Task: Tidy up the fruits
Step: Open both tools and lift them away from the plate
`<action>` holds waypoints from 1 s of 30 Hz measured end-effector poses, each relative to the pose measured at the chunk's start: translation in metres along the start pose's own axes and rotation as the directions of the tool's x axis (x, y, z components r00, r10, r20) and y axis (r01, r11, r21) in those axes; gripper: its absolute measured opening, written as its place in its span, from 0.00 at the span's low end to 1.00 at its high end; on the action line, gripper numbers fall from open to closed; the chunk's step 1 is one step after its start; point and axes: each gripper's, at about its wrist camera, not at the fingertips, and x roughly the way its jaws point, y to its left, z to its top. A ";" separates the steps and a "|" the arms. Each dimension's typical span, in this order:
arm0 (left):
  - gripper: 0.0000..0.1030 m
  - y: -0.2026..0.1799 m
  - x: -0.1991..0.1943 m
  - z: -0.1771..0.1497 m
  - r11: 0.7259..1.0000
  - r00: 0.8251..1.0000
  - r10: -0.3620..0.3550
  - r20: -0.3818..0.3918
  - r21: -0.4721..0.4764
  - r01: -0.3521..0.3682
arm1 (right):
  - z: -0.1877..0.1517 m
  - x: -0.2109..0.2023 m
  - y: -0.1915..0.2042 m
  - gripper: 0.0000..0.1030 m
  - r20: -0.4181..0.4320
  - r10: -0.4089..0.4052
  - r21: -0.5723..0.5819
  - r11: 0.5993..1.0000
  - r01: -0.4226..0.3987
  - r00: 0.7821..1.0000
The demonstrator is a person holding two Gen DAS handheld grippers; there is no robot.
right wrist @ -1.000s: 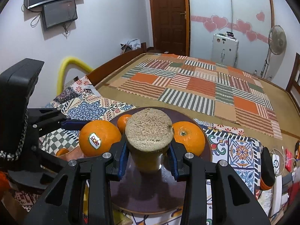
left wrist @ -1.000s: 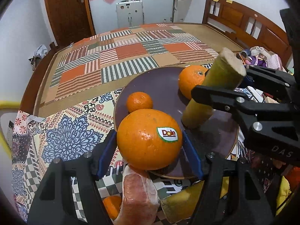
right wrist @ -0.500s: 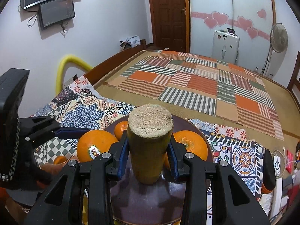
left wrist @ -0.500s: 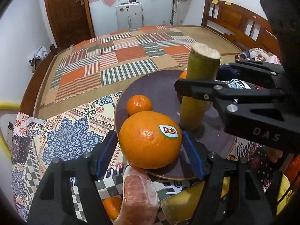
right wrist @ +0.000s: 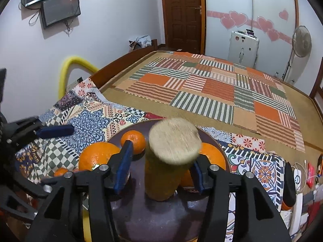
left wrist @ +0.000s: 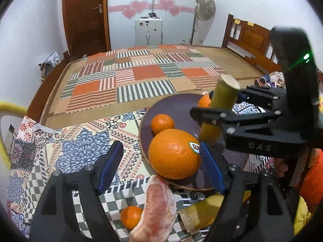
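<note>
A dark purple plate (left wrist: 181, 104) (right wrist: 153, 217) holds a big Dole orange (left wrist: 173, 153) (right wrist: 97, 155), a small orange (left wrist: 162, 123) (right wrist: 134, 140), another orange (left wrist: 203, 101) (right wrist: 214, 157) and a yellow-green sugarcane piece (left wrist: 219, 109) (right wrist: 167, 167) standing tilted. My left gripper (left wrist: 161, 161) is open; the big orange rests on the plate against its right pad. My right gripper (right wrist: 160, 169) is open around the cane, with gaps on both sides.
In front of the plate on the patterned cloth (left wrist: 80, 141) lie a peeled pomelo segment (left wrist: 155, 207), a small orange (left wrist: 131, 215) and another cane piece (left wrist: 203, 211). A wide bed with a striped mat (left wrist: 131, 78) stretches behind. Clutter lies at the right (right wrist: 302, 181).
Both grippers opened. The left let the big orange down onto the plate. The right released the cane, which now leans on the plate.
</note>
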 end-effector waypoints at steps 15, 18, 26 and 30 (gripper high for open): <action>0.78 0.016 -0.038 -0.008 0.996 0.992 0.084 0.097 -0.031 -0.081 | -0.018 -0.051 0.003 0.75 0.084 -0.046 -0.003 0.999 0.047 0.995; 0.78 0.015 -0.046 -0.013 0.995 0.991 0.091 0.100 -0.042 -0.087 | -0.026 -0.070 0.003 0.76 0.102 -0.046 0.002 0.999 0.046 0.994; 0.79 0.007 -0.072 -0.036 0.993 0.988 0.117 0.100 -0.039 -0.114 | -0.056 -0.102 0.018 0.76 0.136 -0.056 -0.016 0.998 0.059 0.989; 0.82 0.001 -0.082 -0.056 0.992 0.988 0.124 0.091 -0.036 -0.121 | -0.076 -0.106 0.024 0.76 0.134 -0.052 -0.010 0.999 0.053 0.990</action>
